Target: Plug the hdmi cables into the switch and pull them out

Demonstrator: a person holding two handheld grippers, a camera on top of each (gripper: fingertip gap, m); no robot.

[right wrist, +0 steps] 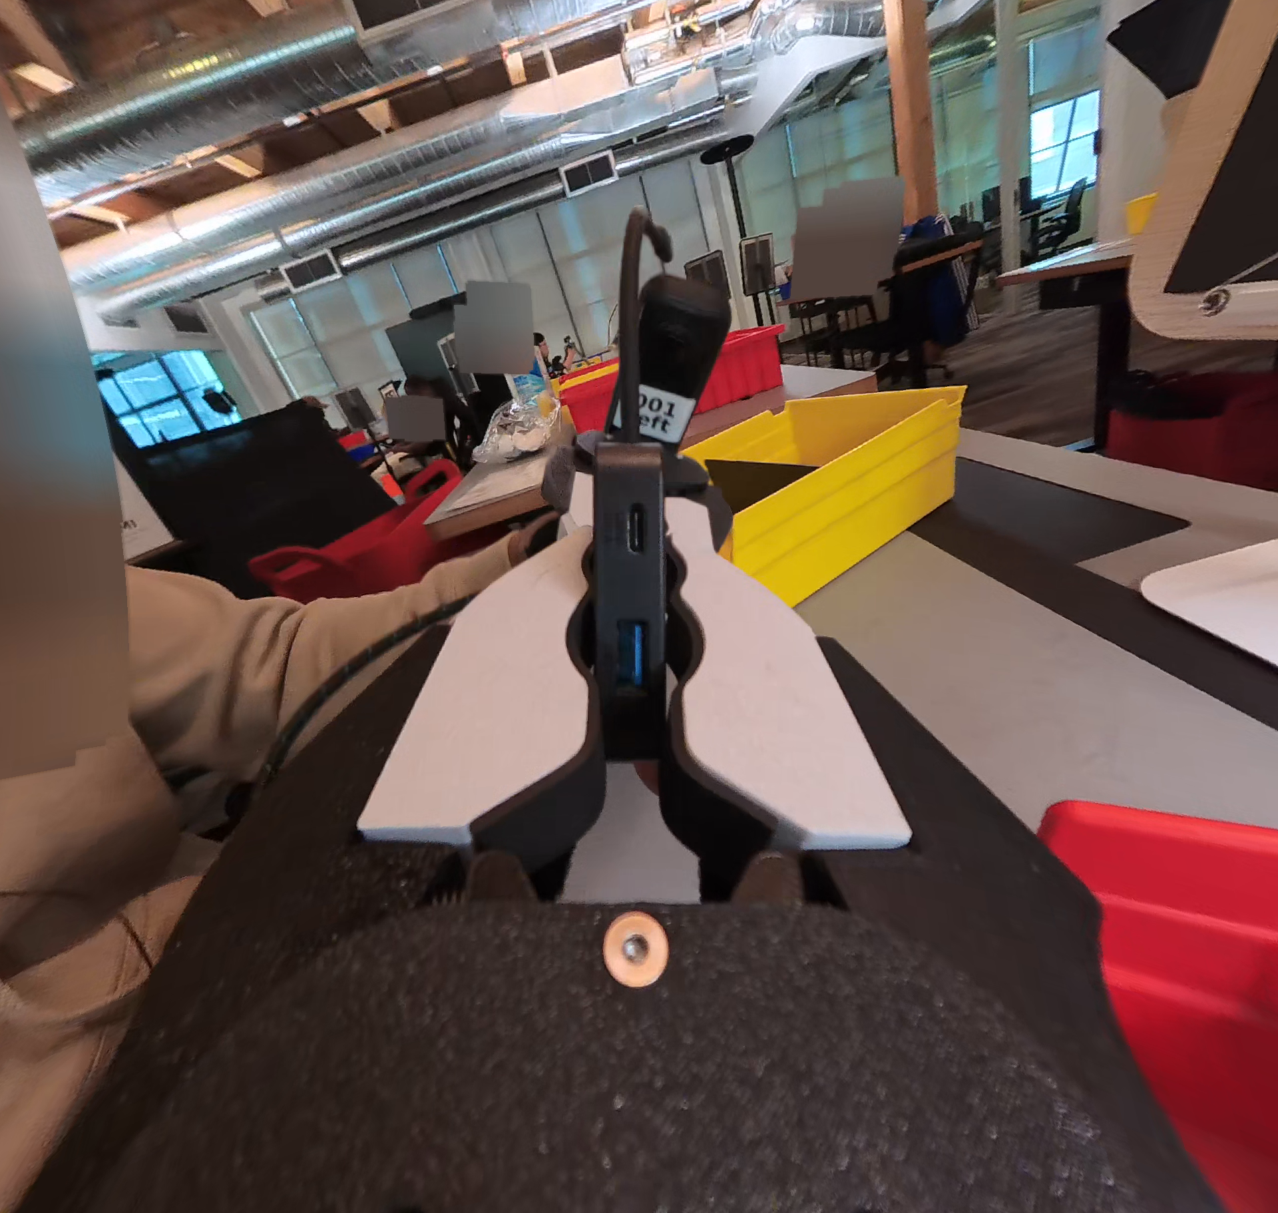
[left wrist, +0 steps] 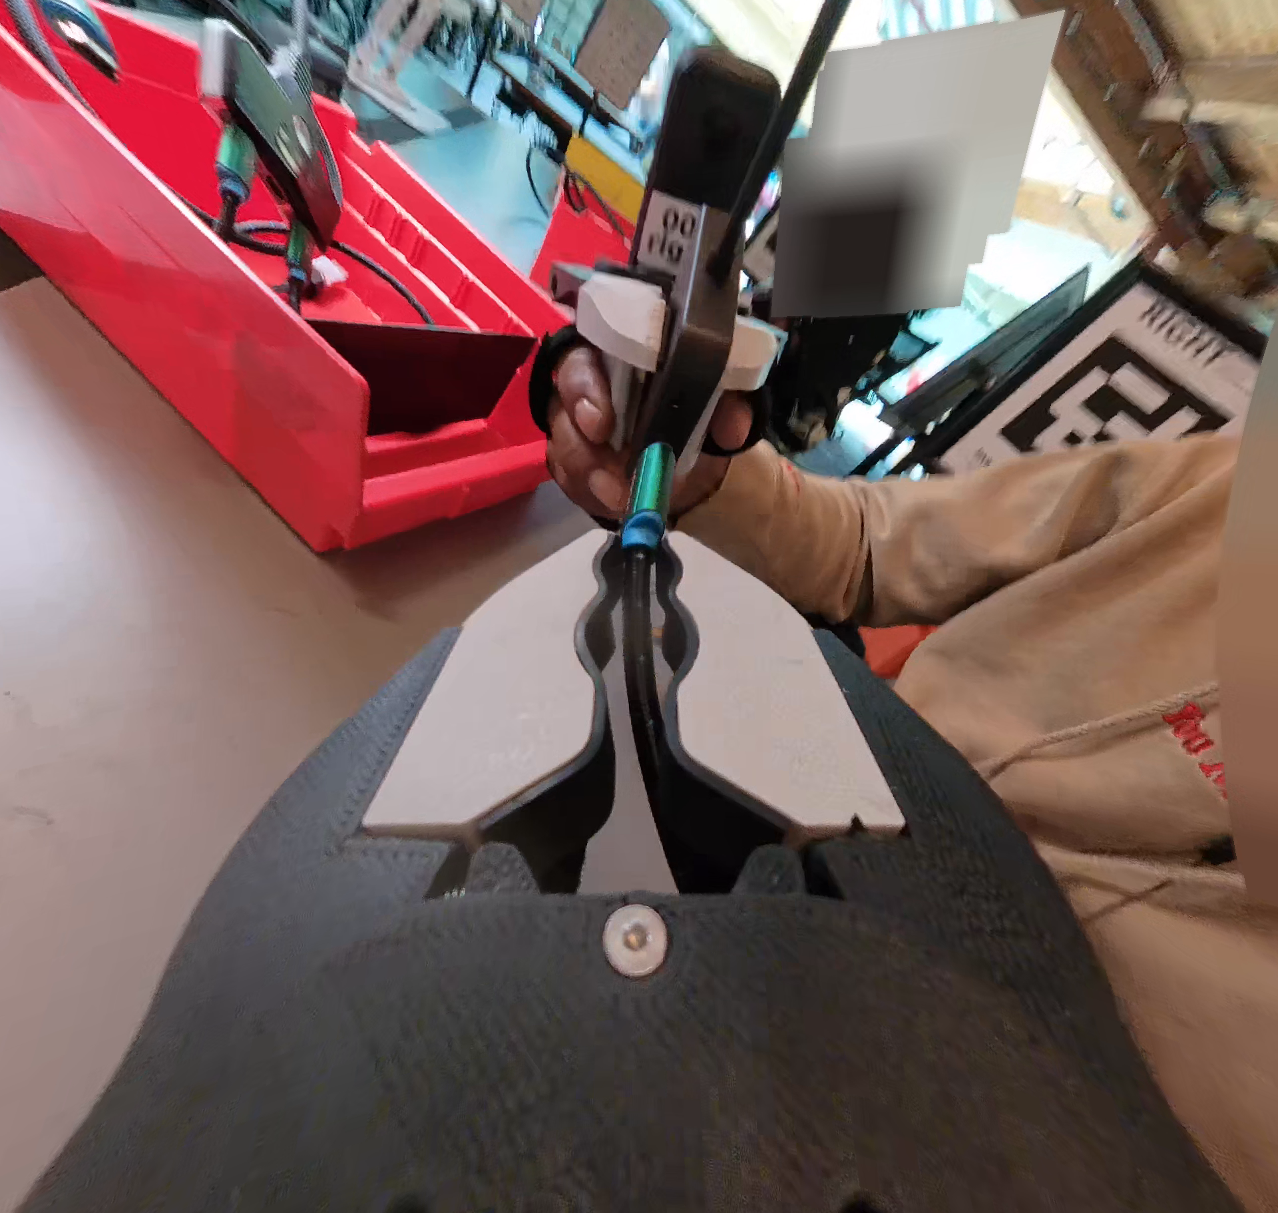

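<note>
Both tools clamp tight, left tool (left wrist: 635, 557) on the cable (left wrist: 640, 661), right tool (right wrist: 631, 599) on the switch (right wrist: 631, 599); the green plug (left wrist: 650, 481) at twelve o'clock seems seated, so I'd pull straight.

A white label (right wrist: 653, 415) with black print sits on the black camera (right wrist: 681, 343) behind the switch (right wrist: 629, 599). A white sticker (left wrist: 669, 233) with black marks is on the right gripper (left wrist: 660, 419). Red embroidered lettering (left wrist: 1193, 740) runs across the tan sweatshirt (left wrist: 1037, 626). Small print tops a black-and-white marker board (left wrist: 1120, 405).
</note>
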